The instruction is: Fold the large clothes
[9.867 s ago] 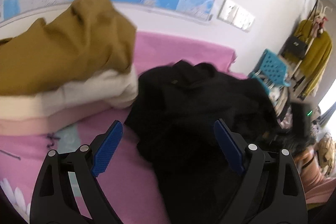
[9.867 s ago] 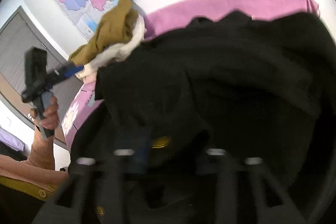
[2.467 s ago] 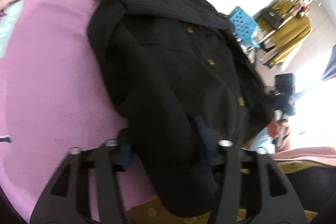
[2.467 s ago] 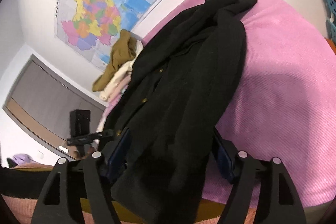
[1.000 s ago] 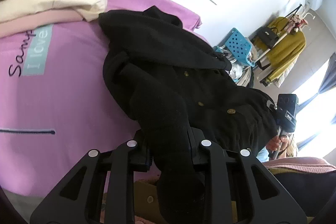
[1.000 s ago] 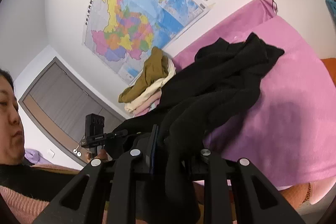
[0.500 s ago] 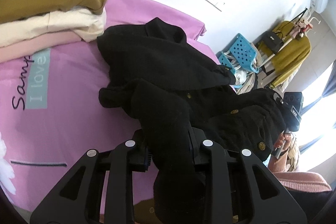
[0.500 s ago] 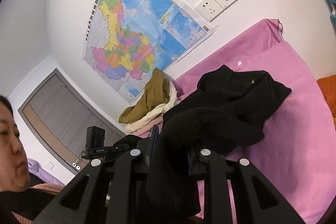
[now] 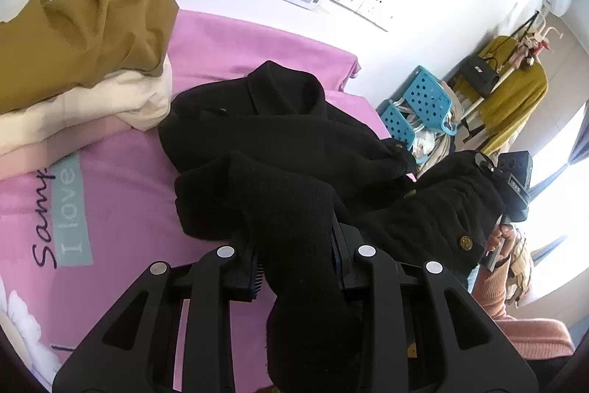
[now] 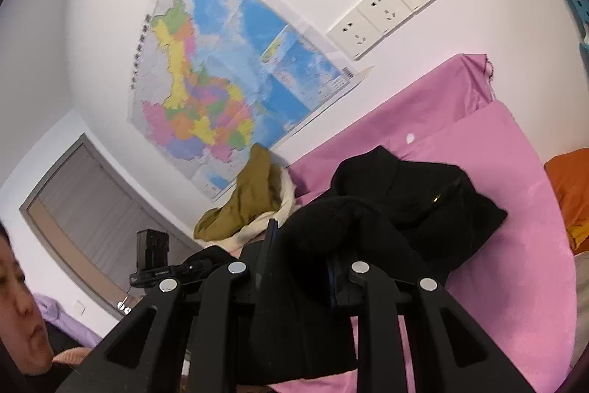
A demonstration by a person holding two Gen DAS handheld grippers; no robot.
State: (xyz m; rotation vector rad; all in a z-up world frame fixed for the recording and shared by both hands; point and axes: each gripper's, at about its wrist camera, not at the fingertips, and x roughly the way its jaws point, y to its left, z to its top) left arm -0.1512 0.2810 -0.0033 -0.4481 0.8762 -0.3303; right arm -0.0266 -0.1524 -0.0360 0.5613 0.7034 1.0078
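Left gripper [image 9: 296, 258]: jaws pinch a thick fold of the black coat [image 9: 291, 142]. Right gripper [image 10: 296, 277]: jaws likewise clamped on a bunched part of the coat [image 10: 405, 205]. The coat lies heaped mid-bed on the pink bedspread [image 9: 125, 194], right of the stacked clothes [image 9: 81, 61] at the wall edge.

Judgement: carry both held ends evenly toward the collar, keeping the cloth taut and clear of the stack.

Only the left view shows the bedspread lettering and clothes rack [image 9: 515, 87]; only the right shows the door [image 10: 84, 205].
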